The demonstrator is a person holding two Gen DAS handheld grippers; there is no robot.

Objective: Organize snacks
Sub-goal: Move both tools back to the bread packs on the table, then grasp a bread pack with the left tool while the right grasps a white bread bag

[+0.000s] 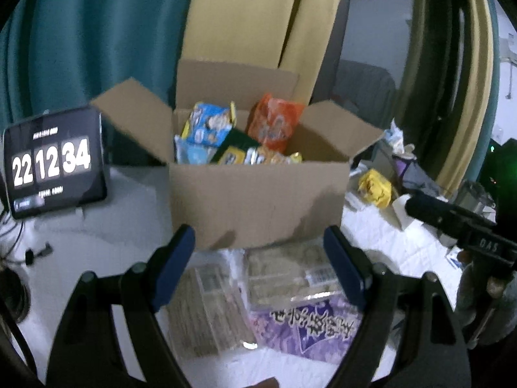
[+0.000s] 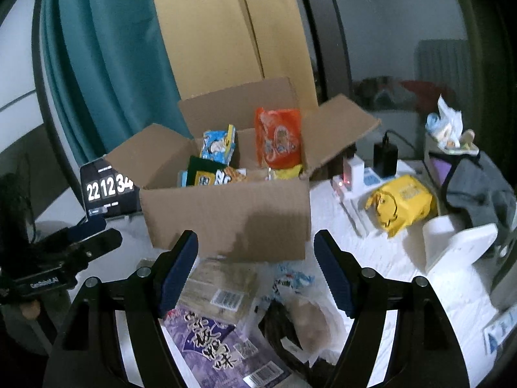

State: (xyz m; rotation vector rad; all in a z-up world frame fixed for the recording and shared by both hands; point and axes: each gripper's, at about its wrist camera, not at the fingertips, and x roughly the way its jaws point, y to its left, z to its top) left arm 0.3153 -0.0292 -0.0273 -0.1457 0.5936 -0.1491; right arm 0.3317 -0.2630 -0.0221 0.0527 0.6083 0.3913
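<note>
Cardboard box (image 1: 258, 194) stands open on the white table (image 1: 97, 242), holding snack packets (image 1: 274, 126). More packets (image 2: 223, 294) lie on the table in front of it. Left gripper (image 1: 258, 271) and right gripper (image 2: 255, 271) both hover above these, jaws apart, gripping nothing.

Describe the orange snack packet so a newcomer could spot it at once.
Find the open cardboard box in the middle of the white table. The orange snack packet stands upright at its back right corner. It rises tallest; the packets beside it are blue, green and yellow.
</note>
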